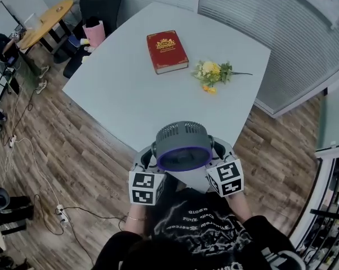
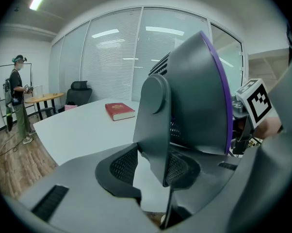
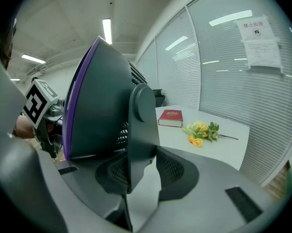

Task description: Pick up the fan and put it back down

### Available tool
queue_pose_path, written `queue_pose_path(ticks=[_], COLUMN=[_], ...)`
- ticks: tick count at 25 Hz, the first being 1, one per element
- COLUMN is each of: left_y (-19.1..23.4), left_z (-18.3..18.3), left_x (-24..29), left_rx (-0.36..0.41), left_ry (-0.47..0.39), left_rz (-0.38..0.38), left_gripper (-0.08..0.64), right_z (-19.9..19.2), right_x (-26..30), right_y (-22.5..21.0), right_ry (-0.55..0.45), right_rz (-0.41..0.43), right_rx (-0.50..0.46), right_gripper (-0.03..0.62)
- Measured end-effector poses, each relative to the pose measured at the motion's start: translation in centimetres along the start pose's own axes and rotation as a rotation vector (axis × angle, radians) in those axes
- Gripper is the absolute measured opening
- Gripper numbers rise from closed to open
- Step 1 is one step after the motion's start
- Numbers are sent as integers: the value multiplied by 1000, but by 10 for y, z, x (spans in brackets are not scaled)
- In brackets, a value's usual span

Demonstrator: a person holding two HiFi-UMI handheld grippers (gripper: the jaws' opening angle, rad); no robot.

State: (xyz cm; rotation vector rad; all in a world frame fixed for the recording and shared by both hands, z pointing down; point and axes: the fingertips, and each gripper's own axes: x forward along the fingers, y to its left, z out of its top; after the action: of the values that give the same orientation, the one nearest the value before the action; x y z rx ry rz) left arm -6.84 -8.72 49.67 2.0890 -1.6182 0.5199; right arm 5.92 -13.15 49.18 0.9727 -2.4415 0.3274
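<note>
The left gripper (image 1: 149, 157) and right gripper (image 1: 219, 153) clamp the fan (image 1: 182, 145) by its side arms at the table's (image 1: 130, 94) near corner, where uneven lowering could tip it off.

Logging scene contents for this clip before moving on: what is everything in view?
fan: one, grey with purple ring, between the grippers at the table's near edge
book: one, red, on the table's far part
flowers: one bunch, yellow, right of the book
table: one, white, centre
office chair: one, black, beyond the table
wooden table: one, tan, far left
left gripper: one, grey, shut on the fan's side
right gripper: one, grey, shut on its other side
</note>
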Motion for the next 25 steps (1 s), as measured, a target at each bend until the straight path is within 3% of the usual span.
queue_pose_path(ticks=[11, 25], left_y=[59, 153], left_z=[-11, 14], left_x=[-18, -17], left_rx=[-73, -98], left_ry=[-2, -31], left_rz=[94, 191], left_gripper=[133, 133], right_z=[22, 80], right_x=[52, 138], right_y=[42, 76], right_ry=[9, -18], right_rz=[116, 203], right_rx=[-55, -106], right_gripper=[117, 117])
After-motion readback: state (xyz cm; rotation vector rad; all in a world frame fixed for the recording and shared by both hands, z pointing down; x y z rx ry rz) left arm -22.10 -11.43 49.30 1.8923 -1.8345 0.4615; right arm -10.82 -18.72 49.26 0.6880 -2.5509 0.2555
